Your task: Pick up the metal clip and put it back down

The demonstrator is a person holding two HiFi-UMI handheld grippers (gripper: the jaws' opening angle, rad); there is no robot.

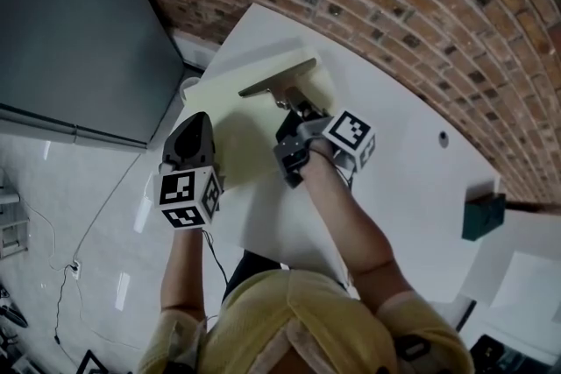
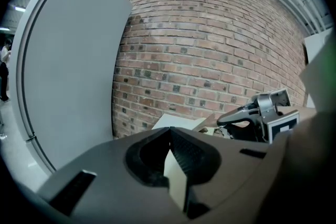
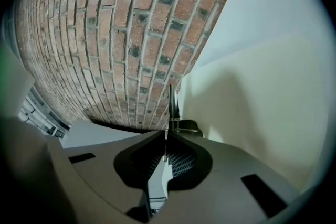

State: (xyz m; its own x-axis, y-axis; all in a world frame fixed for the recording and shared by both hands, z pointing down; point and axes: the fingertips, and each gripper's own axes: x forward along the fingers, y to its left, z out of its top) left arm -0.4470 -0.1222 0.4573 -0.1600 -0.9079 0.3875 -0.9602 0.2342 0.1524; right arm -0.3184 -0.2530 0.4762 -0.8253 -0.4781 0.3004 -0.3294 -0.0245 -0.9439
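The metal clip (image 1: 279, 77) is a long flat bar with thin wire handles, held over a pale yellow sheet (image 1: 237, 144) on the white table (image 1: 412, 179). My right gripper (image 1: 301, 111) is shut on the clip's handle end. In the right gripper view the clip (image 3: 171, 105) stands edge-on just beyond the closed jaws. My left gripper (image 1: 195, 123) hovers at the sheet's left edge, its jaws together and nothing clearly between them. The left gripper view shows the right gripper (image 2: 257, 118) off to the right. Whether the clip touches the sheet I cannot tell.
A brick wall (image 1: 394, 4) runs behind the table. A tall grey panel (image 1: 79, 31) stands at the left. A dark green block (image 1: 484, 216) sits at the table's right edge, and a small round hole (image 1: 443, 137) marks the tabletop. Cables lie on the floor (image 1: 70, 267).
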